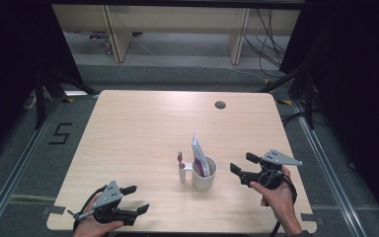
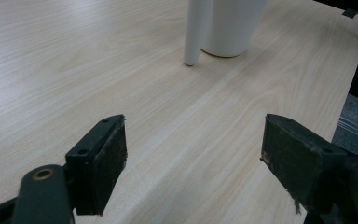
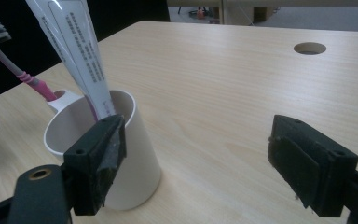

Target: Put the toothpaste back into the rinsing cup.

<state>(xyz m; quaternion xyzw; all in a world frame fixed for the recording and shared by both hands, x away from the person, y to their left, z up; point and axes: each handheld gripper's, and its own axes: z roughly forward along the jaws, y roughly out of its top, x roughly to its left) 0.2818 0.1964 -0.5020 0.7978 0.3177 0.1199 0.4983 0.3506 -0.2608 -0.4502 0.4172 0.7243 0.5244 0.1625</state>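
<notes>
**Open claws beside a top-heavy cup**

The white cup (image 1: 205,174) stands near the middle of the table (image 1: 128,128), a little toward the person's side. A toothpaste tube (image 1: 199,153) leans out of it, tall above the rim, and a pink toothbrush (image 1: 180,159) sits in the small holder on the cup's handle side.

The right gripper (image 1: 242,164) hangs just right of the cup with its jaws apart and nothing between them. In the right gripper view one jaw stands close in front of the cup wall (image 3: 130,158); whether it touches I cannot tell. The left gripper (image 1: 135,198) rests near the table's front edge, well apart from the cup, jaws also apart and empty.

Risks, as I judge them:
- The cup looks light and is loaded high. A sideways nudge from the near right jaw could slide or tip it, spilling tube and brush.
- The tube leans rather than stands; a knock to the rim could swing it over or out.
- The brush holder is slim and off to one side, so a careless reach from the left could catch the brush head.
- Closing the right jaws on the rim alone might pinch the tube against the wall.
</notes>
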